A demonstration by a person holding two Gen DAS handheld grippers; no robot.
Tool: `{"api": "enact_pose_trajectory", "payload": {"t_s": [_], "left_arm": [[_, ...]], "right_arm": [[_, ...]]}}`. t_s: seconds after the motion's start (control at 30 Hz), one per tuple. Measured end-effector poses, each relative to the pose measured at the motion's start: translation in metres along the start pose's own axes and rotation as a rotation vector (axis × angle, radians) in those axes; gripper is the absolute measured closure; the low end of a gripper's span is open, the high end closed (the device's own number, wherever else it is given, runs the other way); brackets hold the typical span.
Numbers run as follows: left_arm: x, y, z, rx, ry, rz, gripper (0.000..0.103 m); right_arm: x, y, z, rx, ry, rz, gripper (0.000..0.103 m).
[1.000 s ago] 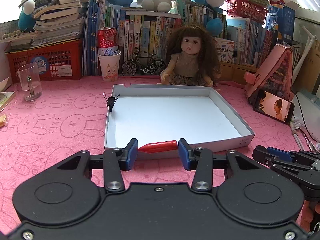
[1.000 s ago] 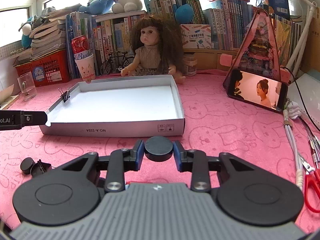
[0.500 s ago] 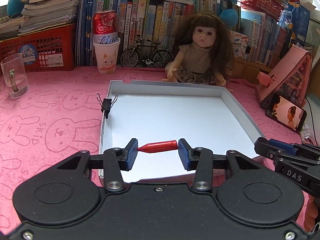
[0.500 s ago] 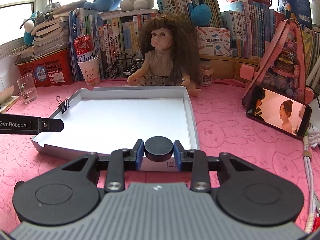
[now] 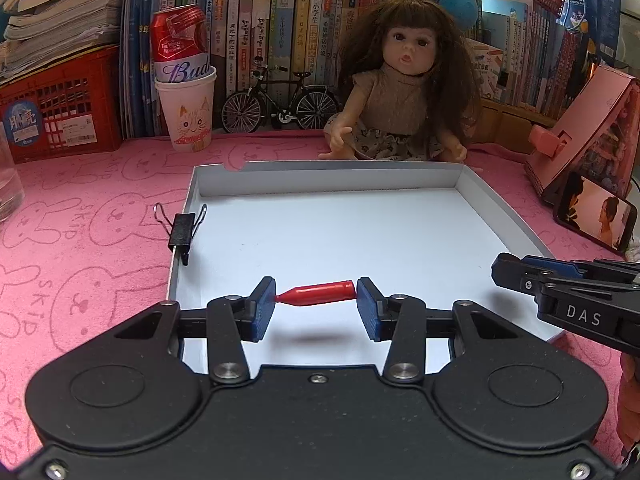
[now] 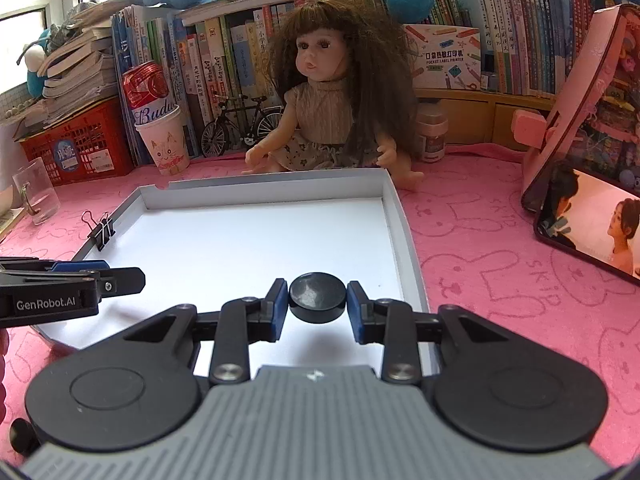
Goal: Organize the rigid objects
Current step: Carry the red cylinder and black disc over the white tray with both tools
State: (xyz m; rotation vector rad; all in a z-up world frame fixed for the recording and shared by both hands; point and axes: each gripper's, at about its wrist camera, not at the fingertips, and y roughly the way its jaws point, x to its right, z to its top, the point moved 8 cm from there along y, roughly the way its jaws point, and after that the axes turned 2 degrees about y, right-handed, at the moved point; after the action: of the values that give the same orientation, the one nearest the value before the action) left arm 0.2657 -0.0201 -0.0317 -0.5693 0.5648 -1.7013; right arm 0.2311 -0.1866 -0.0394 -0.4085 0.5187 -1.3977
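Observation:
My left gripper (image 5: pixel 316 300) is shut on a small red pen cap (image 5: pixel 320 293), held end to end above the near left part of the white shallow box (image 5: pixel 344 192). Its shadow lies on the box floor below. My right gripper (image 6: pixel 317 300) is shut on a black round disc (image 6: pixel 317 297), held above the near right part of the same box (image 6: pixel 264 196). Each gripper shows at the edge of the other's view: the right one in the left wrist view (image 5: pixel 568 300), the left one in the right wrist view (image 6: pixel 72 286).
A black binder clip (image 5: pixel 182 230) is clipped on the box's left wall. A doll (image 5: pixel 400 80) sits behind the box. A paper cup with a red can (image 5: pixel 184 92), a toy bicycle (image 5: pixel 280 100), a phone (image 5: pixel 596 216) and books stand around.
Both grippers have moved forward from the near edge of the box to over its floor, each still holding its object.

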Motion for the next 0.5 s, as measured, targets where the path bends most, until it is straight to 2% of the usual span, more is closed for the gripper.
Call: {"api": "enact_pose_trajectory", "payload": {"t_s": [0.13, 0.5], "left_arm": [[0.0, 0.013, -0.001, 0.0, 0.04, 0.029, 0.061], [-0.019, 0.037, 0.009, 0.006, 0.037, 0.074, 0.061]], "right_arm": [[0.002, 0.012, -0.001, -0.016, 0.014, -0.005, 0.066], [0.006, 0.029, 0.007, -0.004, 0.008, -0.003, 0.066]]}}
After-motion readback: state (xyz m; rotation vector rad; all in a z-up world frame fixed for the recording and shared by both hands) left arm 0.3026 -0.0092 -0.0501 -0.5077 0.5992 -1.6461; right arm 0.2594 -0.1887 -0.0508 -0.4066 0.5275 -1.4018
